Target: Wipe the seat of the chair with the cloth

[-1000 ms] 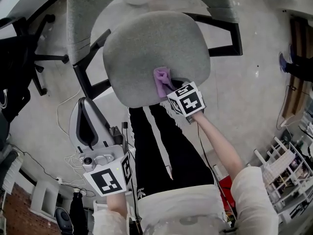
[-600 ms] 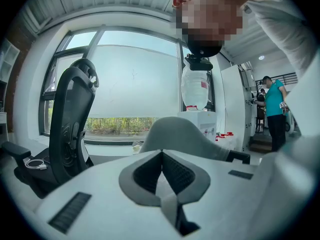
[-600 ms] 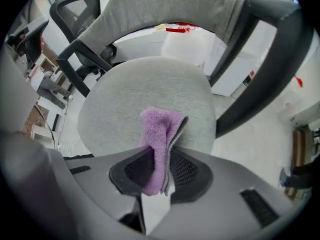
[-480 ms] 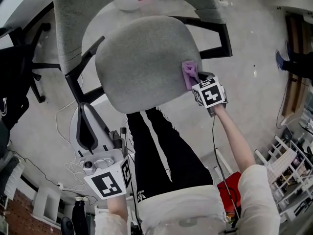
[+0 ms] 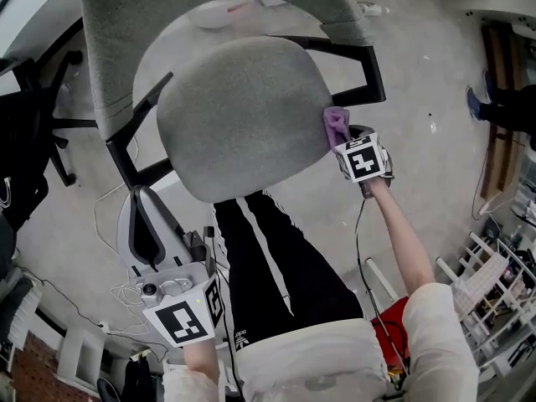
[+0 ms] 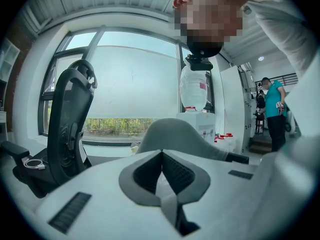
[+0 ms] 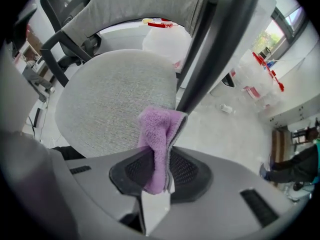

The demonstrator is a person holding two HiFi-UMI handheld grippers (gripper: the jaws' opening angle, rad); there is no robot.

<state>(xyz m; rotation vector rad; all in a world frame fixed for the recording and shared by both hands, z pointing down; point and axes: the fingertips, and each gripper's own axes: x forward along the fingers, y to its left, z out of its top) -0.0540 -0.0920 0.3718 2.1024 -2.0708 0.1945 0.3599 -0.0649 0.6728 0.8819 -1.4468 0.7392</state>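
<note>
The grey fabric chair seat [image 5: 239,111] fills the upper middle of the head view, with its backrest [image 5: 109,40] at the top. My right gripper [image 5: 342,137] is shut on a purple cloth [image 5: 337,125] at the seat's right edge, beside the black armrest frame [image 5: 368,69]. In the right gripper view the purple cloth [image 7: 159,144] hangs folded between the jaws, its top against the seat [image 7: 110,99] rim. My left gripper [image 5: 149,237] is held low at the lower left, away from the chair, jaws shut with nothing between them [image 6: 161,169].
A black office chair [image 5: 33,132] stands at the left. Shelving with items [image 5: 494,283] sits at the lower right. A person's feet and legs [image 5: 502,107] are at the right edge. White containers [image 7: 250,69] stand on the concrete floor behind the chair.
My right gripper has drawn the purple cloth from the seat's front middle across to its right edge. The left gripper has stayed low at the lower left.
</note>
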